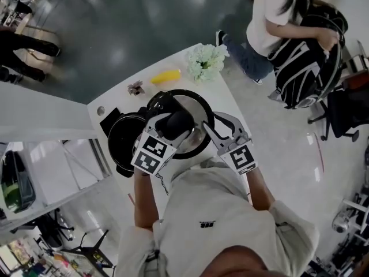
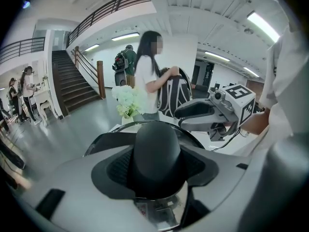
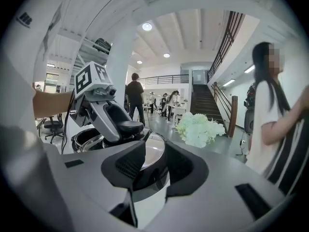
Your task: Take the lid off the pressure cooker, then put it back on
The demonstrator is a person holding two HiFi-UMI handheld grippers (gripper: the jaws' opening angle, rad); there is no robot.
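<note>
At the left, the open pot (image 1: 122, 136) of the pressure cooker stands near the left edge of the table (image 1: 124, 94). That is the first worry: a lid brought across too low would, I judge, catch the pot's rim and shove it toward that edge. The left claw (image 1: 174, 124) is clenched on the black knob (image 2: 157, 139) at the lid's crown, with the pads pressing it on both sides. The knob is smooth and rounded, so a tilted wrist could let it slide up out of the grip. The lid (image 1: 195, 109) is off the pot, just to the pot's right and above the table, carried between the two claws. The right claw (image 1: 212, 133) is clamped on the lid's right-hand rim, a thin hold on a dark edge. With two grips on one stiff thing, the hands must travel as one. If one leads or rolls, the lid would likely twist, and the rim hold would probably give first, dropping that side onto the table or the pot's steel lip. Lowered askew, the lid may sit cocked and fail to seat. Beyond the lid, the white flowers (image 1: 206, 61) and a yellow object (image 1: 166, 77) lie apart from it, though a wide swing away from the person could reach them.
</note>
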